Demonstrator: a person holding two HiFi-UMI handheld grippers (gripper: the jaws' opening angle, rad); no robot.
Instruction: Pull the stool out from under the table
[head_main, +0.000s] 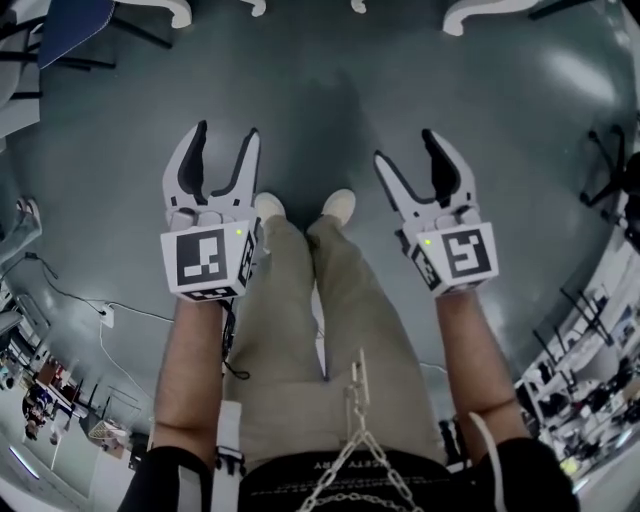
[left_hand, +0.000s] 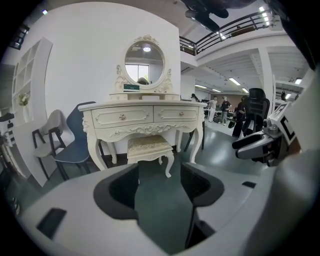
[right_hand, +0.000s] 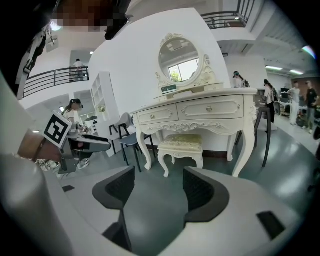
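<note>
A cream stool (left_hand: 149, 147) with a padded seat and curved legs stands tucked between the legs of a cream dressing table (left_hand: 145, 116) that carries an oval mirror (left_hand: 144, 62). It is some way ahead of me across the grey floor. In the right gripper view the stool (right_hand: 181, 146) sits under the table (right_hand: 200, 111) too. My left gripper (head_main: 228, 135) and right gripper (head_main: 405, 148) are held out side by side over the floor above the person's shoes. Both are open, with nothing between their fingers. Neither touches the stool.
A blue chair (left_hand: 75, 145) and a grey chair (left_hand: 47, 135) stand left of the table against the white wall. A black office chair (left_hand: 255, 107) and several people are at the back right. Cables (head_main: 70, 300) lie on the floor at my left.
</note>
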